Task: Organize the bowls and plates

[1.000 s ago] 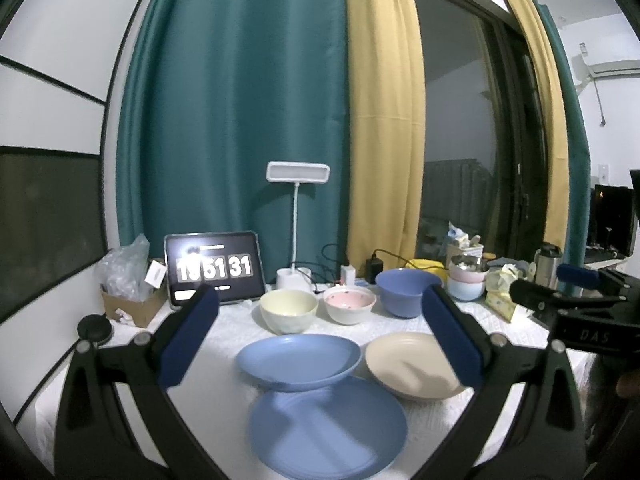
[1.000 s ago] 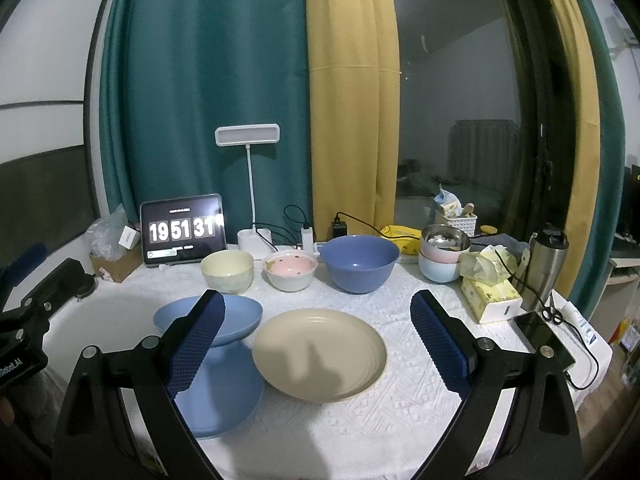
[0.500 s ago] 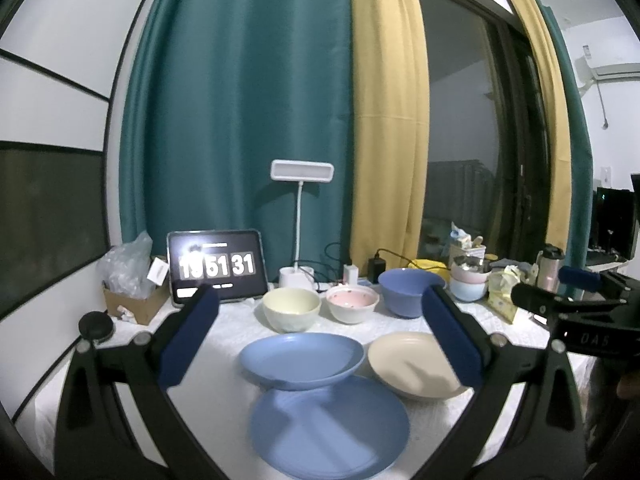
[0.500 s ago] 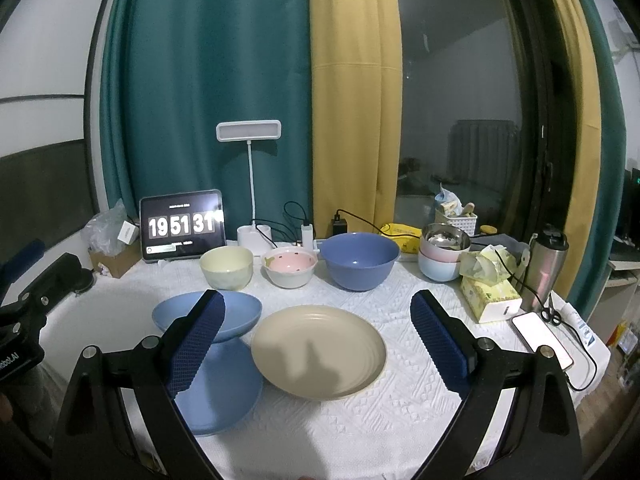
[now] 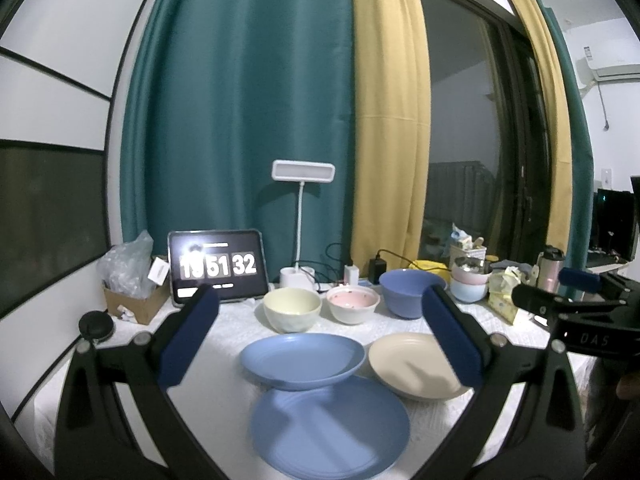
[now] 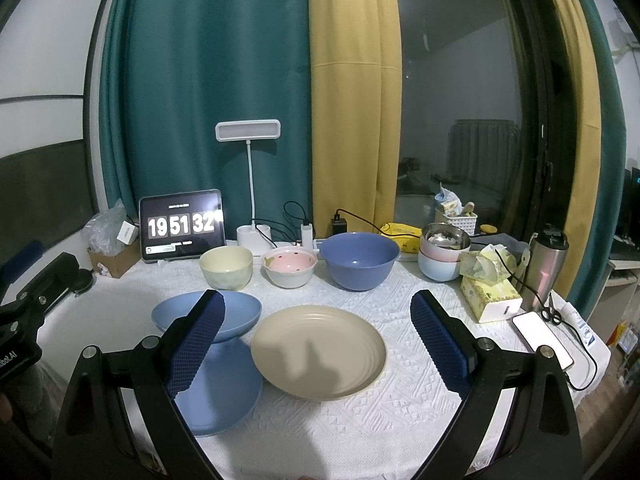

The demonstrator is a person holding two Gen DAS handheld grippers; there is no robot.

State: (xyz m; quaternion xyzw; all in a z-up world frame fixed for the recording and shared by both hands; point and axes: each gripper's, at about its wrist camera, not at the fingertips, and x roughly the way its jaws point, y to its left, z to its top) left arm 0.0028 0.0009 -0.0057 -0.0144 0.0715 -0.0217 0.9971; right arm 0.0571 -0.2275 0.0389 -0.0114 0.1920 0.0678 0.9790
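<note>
Left gripper [image 5: 320, 328]: fingers spread wide, nothing between the pads, held above the near edge of the table [image 6: 360, 424]. Right gripper [image 6: 318, 334]: likewise spread wide and empty.

Change over the last second: almost none. Both grippers sit a shade differently against the scene, and the clock tablet [image 6: 180, 226] has ticked over one second. No dish has been moved or touched, so the sorting reads as not yet begun.

Position of items relative to fingers:
- Shallow blue dish [image 5: 302, 360]: framed between the left fingers, lower in view; its near edge overlaps the flat blue plate [image 5: 330, 428], resting on it or just over it, hard to tell through the fisheye.
- Beige plate [image 6: 318, 350]: framed between the right fingers, clear of both pads, just beside the blue pair.
- Back row, well apart from both grippers: cream bowl [image 6: 226, 266], pink-lined bowl [image 6: 290, 266], large blue bowl [image 6: 360, 260].

Assessment: plates would likely stack with plates and bowls nest with bowls; each gripper is lined up on a plate.
</note>
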